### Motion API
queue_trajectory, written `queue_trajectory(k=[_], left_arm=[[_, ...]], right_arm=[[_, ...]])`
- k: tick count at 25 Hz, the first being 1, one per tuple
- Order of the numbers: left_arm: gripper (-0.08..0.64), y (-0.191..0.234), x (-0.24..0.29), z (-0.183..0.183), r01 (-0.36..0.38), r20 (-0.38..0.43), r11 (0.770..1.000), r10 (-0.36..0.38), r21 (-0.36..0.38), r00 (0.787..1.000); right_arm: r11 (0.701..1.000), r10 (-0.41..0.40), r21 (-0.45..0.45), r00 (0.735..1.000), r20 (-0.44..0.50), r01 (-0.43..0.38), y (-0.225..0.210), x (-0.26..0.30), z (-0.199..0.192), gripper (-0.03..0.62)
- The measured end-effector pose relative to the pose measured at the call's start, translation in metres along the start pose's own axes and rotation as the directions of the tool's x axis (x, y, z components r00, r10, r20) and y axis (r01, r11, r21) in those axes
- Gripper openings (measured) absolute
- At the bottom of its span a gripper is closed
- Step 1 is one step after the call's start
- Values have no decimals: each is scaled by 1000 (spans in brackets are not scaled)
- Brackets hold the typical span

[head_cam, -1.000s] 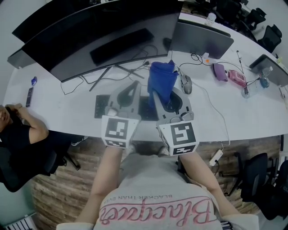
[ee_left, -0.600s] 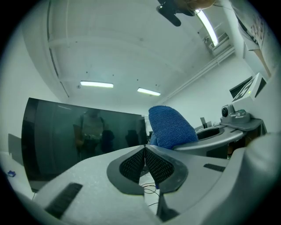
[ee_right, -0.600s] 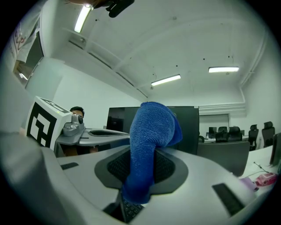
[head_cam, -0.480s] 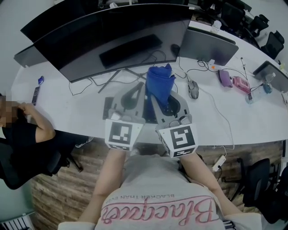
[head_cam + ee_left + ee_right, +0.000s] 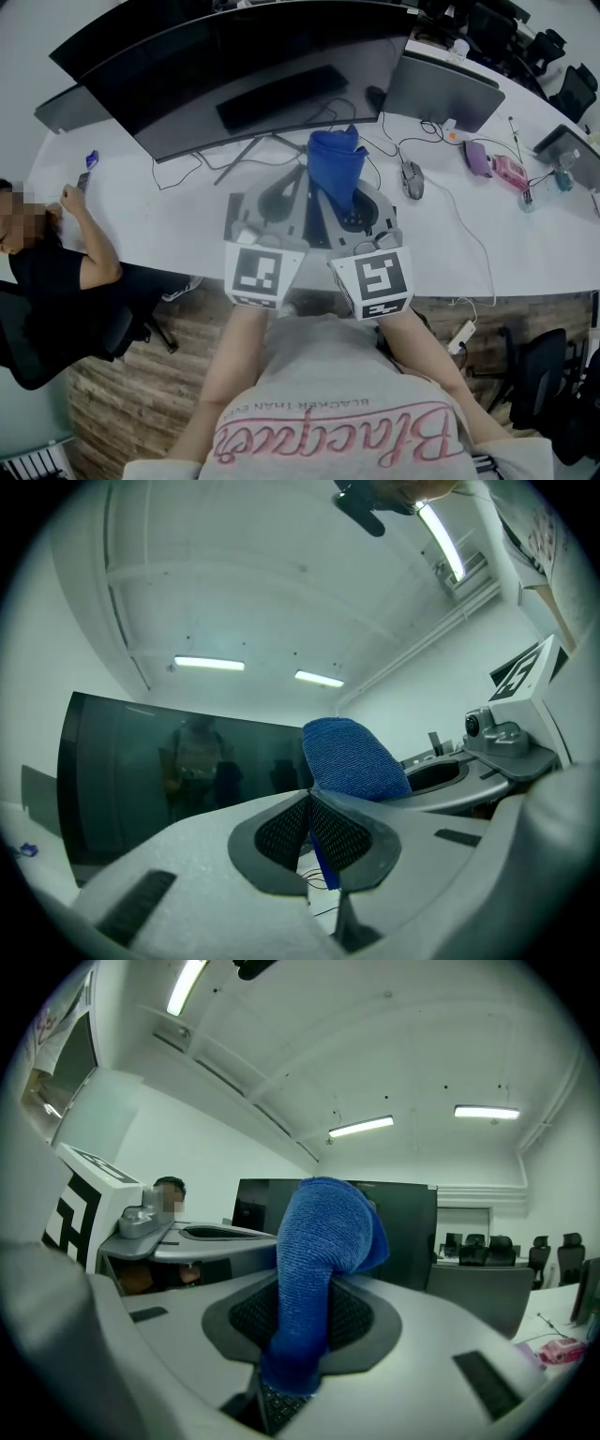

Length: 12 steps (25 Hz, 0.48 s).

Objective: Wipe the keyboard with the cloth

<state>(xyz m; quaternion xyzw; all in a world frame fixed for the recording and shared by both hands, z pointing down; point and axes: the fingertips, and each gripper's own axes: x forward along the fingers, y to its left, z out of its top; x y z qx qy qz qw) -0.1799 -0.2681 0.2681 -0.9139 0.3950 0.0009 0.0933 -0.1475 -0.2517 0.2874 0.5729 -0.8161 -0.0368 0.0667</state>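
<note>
Shirt (image 5: 319, 375): perhaps "Blacquer" (upside down)

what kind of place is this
Most likely an open-plan office. A long white desk carries a wide curved monitor, a second monitor and a mouse. Black office chairs stand beyond it, and strip lights run along the ceiling.

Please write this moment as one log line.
right gripper: shut on cloth, raised | left gripper: shut | keyboard: below both
</note>
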Motion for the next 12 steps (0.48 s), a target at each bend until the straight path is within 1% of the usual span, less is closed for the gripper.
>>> queue_trajectory(k=[5,12], left_arm=[[6,2,-1,1,2,7,1000,-2,-11,1000],[6,5,-1,2,3,11,1000,-3,-1,1000]], right_arm=[[1000,-11,4,1000,-5,11,1,1,0,95],[1000,-12,0,1000,-7,12,3,2,2,95]])
